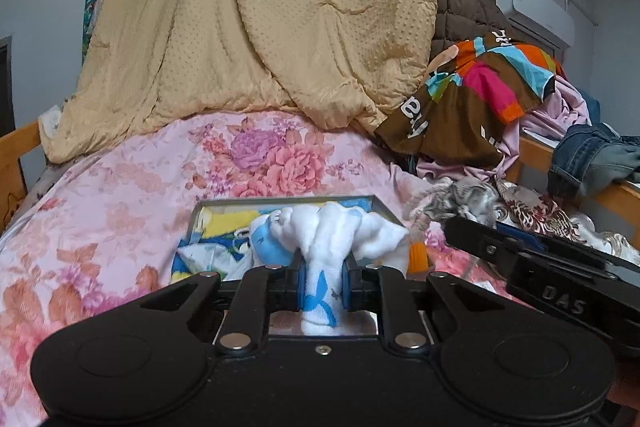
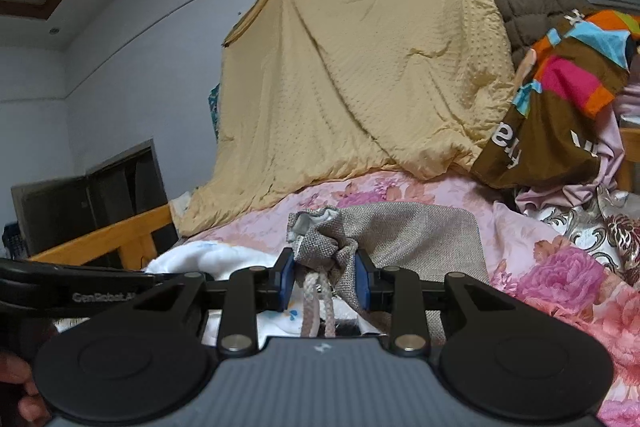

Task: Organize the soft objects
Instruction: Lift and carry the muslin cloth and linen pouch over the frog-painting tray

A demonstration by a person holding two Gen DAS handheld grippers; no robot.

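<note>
My left gripper (image 1: 323,285) is shut on a white sock with blue marks (image 1: 322,247), bunched between its blue pads above a grey tray (image 1: 380,207) that holds a blue and yellow cloth (image 1: 224,223). My right gripper (image 2: 325,277) is shut on the gathered mouth of a grey linen drawstring bag (image 2: 420,239), with its rope cord (image 2: 320,307) hanging down between the fingers. The bag lies on the pink floral bedsheet (image 2: 560,287). The right gripper also shows at the right of the left wrist view (image 1: 472,227), holding the bag's mouth (image 1: 460,203).
A yellow quilt (image 1: 260,19) hangs behind the bed. A pile of clothes with a brown multicoloured cloth (image 1: 480,95) and jeans (image 1: 592,155) sits at the right. Wooden bed rails (image 2: 112,239) run along both sides. White cloth (image 2: 208,259) lies left of the bag.
</note>
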